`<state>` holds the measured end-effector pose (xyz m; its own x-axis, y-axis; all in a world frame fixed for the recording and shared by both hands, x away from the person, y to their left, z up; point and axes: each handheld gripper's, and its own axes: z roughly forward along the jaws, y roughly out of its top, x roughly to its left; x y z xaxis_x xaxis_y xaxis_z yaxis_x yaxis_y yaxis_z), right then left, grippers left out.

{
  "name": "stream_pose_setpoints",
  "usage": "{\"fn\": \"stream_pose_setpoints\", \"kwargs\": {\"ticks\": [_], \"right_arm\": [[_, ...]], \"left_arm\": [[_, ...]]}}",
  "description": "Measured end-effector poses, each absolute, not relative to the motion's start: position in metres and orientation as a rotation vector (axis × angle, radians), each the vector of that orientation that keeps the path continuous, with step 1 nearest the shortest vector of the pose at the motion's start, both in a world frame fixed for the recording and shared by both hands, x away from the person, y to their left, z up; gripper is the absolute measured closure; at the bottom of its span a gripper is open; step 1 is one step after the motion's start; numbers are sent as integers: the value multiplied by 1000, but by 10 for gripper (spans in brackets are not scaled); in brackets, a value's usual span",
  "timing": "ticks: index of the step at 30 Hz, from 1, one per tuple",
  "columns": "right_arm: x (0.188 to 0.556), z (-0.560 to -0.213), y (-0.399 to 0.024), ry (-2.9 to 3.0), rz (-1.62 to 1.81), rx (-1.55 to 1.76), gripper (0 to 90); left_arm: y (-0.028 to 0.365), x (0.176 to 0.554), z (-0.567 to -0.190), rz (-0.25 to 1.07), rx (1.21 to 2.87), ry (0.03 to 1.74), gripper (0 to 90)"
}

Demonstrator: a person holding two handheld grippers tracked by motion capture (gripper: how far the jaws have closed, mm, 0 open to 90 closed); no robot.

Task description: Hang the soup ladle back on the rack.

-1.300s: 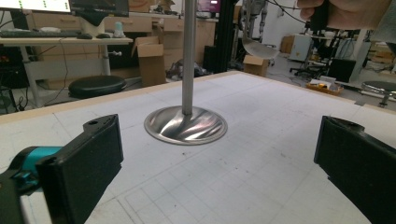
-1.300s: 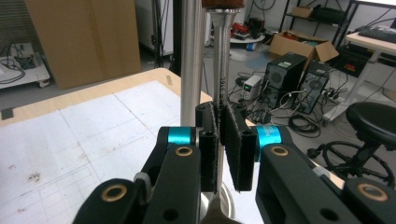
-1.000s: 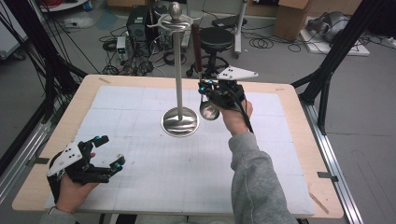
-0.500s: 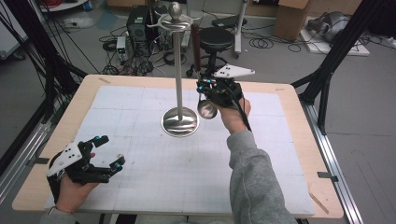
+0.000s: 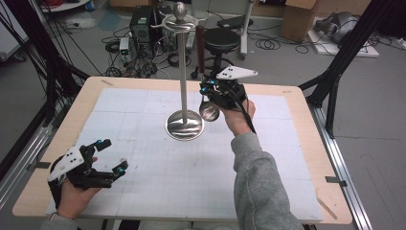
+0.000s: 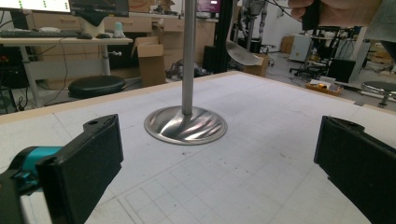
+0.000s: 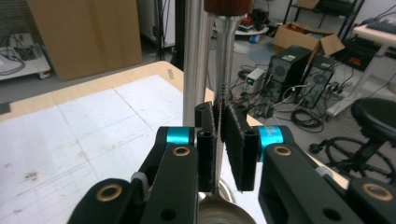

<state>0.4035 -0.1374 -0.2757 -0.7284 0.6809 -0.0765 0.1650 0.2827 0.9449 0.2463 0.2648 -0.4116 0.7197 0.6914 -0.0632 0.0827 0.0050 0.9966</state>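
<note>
Two hand-held claws at work around a polished steel hanging stand (image 5: 184,125), a tall slim pole on a round dished base with curved hook arms and a ball finial at its top. The stand sits on a white gridded mat (image 5: 158,191) that covers a pale wooden tabletop (image 5: 306,158).

A long ladle (image 5: 209,111), with a shiny steel bowl, a thin flat steel shank and a dark red-brown wooden handle, hangs upright just beside the pole on the stand's right, bowl low near the base and handle rising toward the hook arms. Whether the handle end is already caught on a hook cannot be told.

The right claw (image 7: 218,126) brackets the shank edge-on. Its jaws have just been opening, and the ribbed black pads now appear to stand a sliver off the metal, with the shank between them.

The left claw (image 5: 113,154) rests well in front and to the left of the stand, jaws wide apart and empty.

The step in hand appears to be releasing the ladle onto the stand. Done well, this probably means parting the jaws evenly and drawing straight back from the pole, since smooth steel swings easily and a nudged shank could knock the pole or slip its hook.
</note>
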Motion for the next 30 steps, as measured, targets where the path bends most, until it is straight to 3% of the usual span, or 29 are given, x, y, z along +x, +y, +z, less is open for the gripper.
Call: {"fn": "stream_pose_setpoints", "kwargs": {"ticks": [16,27,30], "right_arm": [[391,-282,-157,2059,1608,720,196],[378,-292,-186,2055,1627,691,90],[372,-296,-194,2021,1662,682,5]], "left_arm": [[264,244,-410,540,1504,653,17],[263,245,-410,544,1504,652,17],[262,246,-411,539,1507,651,18]]}}
